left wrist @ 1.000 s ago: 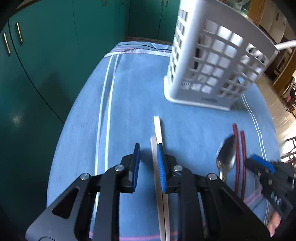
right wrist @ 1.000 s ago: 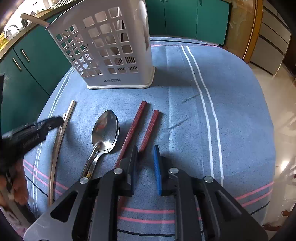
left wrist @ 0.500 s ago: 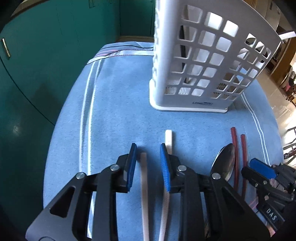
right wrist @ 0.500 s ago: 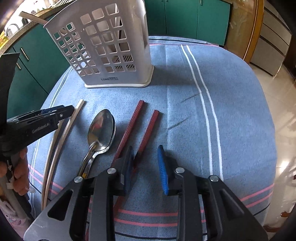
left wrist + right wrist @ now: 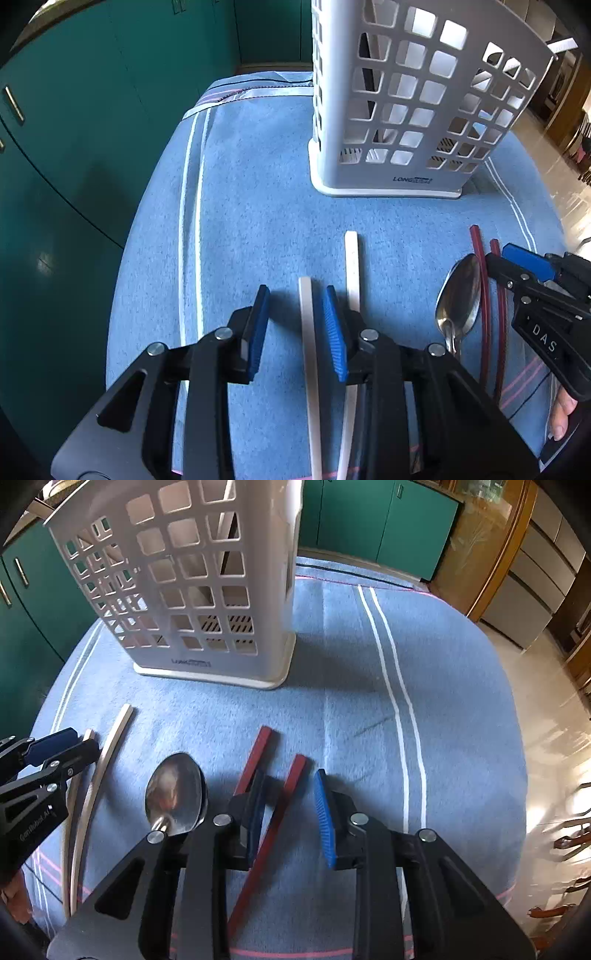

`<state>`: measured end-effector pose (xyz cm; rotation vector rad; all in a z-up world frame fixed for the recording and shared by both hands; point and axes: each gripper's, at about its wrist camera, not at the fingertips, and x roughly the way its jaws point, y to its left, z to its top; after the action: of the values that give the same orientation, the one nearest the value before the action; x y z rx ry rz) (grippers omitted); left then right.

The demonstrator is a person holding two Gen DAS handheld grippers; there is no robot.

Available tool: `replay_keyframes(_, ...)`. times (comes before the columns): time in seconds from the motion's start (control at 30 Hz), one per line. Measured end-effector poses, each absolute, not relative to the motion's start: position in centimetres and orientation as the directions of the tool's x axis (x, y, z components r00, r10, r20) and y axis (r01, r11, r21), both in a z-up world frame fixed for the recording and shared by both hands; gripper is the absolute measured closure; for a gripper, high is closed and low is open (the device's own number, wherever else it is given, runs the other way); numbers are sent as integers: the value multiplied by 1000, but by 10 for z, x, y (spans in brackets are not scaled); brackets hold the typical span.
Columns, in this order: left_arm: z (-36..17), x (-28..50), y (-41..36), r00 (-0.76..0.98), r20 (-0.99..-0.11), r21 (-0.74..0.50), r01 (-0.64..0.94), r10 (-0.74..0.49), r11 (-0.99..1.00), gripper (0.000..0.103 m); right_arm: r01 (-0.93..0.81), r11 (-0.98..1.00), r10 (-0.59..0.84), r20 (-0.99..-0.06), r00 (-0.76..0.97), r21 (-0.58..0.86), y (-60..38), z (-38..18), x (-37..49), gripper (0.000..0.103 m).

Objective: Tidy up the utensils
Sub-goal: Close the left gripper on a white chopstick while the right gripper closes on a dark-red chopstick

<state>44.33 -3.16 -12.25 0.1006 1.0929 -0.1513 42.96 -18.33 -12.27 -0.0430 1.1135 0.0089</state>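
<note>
Two white chopsticks lie on the blue cloth. One white chopstick [image 5: 306, 332] lies between the open jaws of my left gripper [image 5: 297, 321]; the other white chopstick [image 5: 351, 266] lies just right of the right finger. Two red chopsticks lie further right. One red chopstick [image 5: 284, 805] lies between the open jaws of my right gripper [image 5: 288, 805]; the other red chopstick [image 5: 255, 753] passes under its left finger. A metal spoon [image 5: 175, 794] lies between the two pairs. The white slotted utensil holder [image 5: 406, 103] stands upright behind them.
The blue striped cloth [image 5: 369, 701] covers a round table. Green cabinets [image 5: 74, 110] stand close on the left and behind. The holder also shows in the right wrist view [image 5: 192, 583], with something leaning inside it.
Both grippers have opened wider and moved forward towards the holder. The left gripper now straddles one white chopstick, the right one straddles a red chopstick.
</note>
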Motion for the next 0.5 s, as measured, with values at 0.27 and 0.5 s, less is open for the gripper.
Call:
replay_keyframes(0.27, -122, 447, -31, 437, -892, -40, 174, -114, 984, 97, -68, 998, 35, -899, 436, 6, -176, -122, 428, 95)
replay_keyframes(0.5, -79, 421, -22, 528, -835, -88, 157, -159, 984, 97, -67, 997, 61, -848, 527, 30, -188, -84, 392, 96)
